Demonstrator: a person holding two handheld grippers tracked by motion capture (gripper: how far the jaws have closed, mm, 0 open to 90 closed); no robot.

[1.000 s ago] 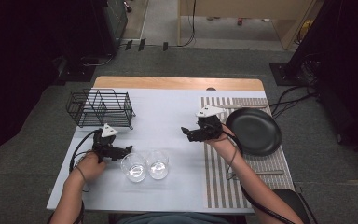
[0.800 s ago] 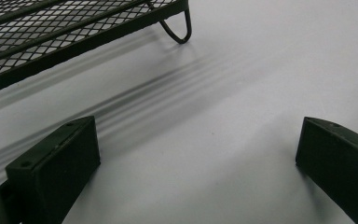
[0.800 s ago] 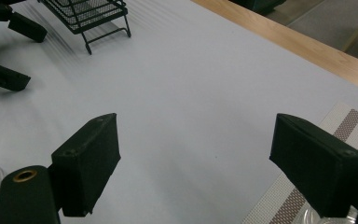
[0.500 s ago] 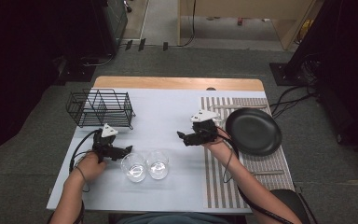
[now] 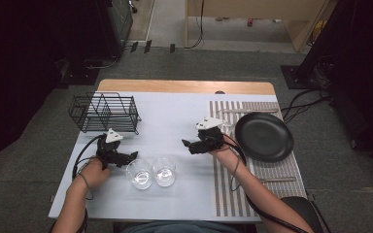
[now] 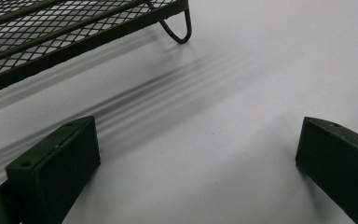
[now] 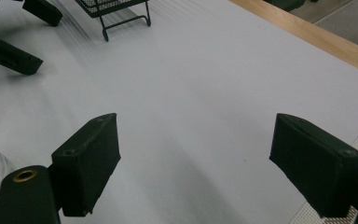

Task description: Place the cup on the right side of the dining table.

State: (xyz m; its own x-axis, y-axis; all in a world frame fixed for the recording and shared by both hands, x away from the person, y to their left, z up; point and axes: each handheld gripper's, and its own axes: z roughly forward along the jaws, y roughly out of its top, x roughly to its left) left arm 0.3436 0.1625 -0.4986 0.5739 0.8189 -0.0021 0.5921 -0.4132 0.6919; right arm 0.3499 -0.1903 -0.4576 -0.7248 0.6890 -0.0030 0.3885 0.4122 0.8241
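Beside the two glasses point(image 5: 151, 172), left claw point(image 5: 132, 156) and right claw point(image 5: 187, 145) gape wide, empty, ready to grasp them.

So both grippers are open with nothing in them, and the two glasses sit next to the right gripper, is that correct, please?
Not quite: the two glasses sit next to the left gripper, as the high view shows. The right gripper is farther off, toward the black plate. Both grippers are indeed open with nothing in them.
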